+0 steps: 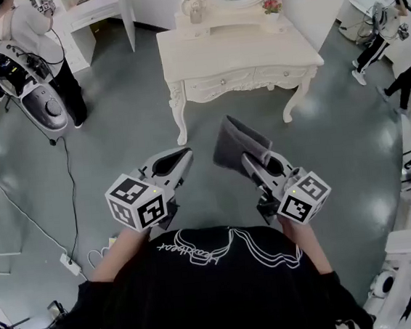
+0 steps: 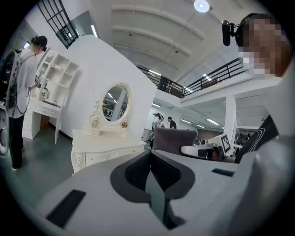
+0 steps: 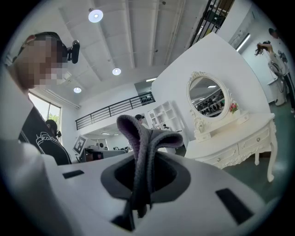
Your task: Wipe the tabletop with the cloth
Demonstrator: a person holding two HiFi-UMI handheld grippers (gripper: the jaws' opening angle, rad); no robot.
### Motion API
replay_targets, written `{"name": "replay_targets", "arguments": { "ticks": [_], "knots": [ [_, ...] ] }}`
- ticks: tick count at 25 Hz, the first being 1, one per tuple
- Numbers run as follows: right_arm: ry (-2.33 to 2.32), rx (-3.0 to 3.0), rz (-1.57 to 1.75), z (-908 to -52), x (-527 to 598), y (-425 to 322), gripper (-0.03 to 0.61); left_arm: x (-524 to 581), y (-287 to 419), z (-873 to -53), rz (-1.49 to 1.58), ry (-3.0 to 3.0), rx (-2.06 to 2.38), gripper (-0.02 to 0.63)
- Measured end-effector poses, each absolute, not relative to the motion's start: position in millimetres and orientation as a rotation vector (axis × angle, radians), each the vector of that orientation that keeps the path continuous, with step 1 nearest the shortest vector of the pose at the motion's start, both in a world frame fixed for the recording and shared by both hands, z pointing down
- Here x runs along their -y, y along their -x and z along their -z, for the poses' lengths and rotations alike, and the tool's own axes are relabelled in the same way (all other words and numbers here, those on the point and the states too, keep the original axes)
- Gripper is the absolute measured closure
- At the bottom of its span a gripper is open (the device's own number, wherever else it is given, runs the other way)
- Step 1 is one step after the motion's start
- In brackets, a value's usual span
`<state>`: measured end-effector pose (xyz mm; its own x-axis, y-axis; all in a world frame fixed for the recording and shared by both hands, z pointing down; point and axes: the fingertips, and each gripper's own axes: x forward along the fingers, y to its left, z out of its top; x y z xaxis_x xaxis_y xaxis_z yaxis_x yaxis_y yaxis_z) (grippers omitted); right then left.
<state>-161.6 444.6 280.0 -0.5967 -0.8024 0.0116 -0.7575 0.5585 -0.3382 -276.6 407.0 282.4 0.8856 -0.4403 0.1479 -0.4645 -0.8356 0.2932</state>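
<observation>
A white dressing table (image 1: 237, 47) with an oval mirror stands ahead of me across the grey floor; it also shows in the left gripper view (image 2: 106, 148) and the right gripper view (image 3: 230, 138). A grey cloth (image 1: 236, 144) sticks up folded from my right gripper (image 1: 253, 161), whose jaws are shut on it (image 3: 143, 147). My left gripper (image 1: 185, 156) is held level beside it, jaws shut with nothing between them (image 2: 150, 171). From the left gripper view the cloth (image 2: 174, 139) shows to the right. Both grippers are in the air, well short of the tabletop.
A small flower pot (image 1: 271, 6) and a bottle (image 1: 195, 11) sit at the back of the tabletop. A person (image 1: 31, 32) stands by a wheeled machine (image 1: 33, 87) at upper left. A cable and power strip (image 1: 71, 264) lie on the floor. Other people (image 1: 388, 28) are at right.
</observation>
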Motion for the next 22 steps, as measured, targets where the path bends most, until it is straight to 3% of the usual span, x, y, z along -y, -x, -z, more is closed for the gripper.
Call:
{"name": "replay_targets", "arguments": {
  "ticks": [22],
  "knots": [
    [1.393,-2.669,0.446,-297.6,-461.4,102.3,0.529,-423.0,235.6,-296.6,-0.103,-2.744,0.745,0.609]
  ]
}}
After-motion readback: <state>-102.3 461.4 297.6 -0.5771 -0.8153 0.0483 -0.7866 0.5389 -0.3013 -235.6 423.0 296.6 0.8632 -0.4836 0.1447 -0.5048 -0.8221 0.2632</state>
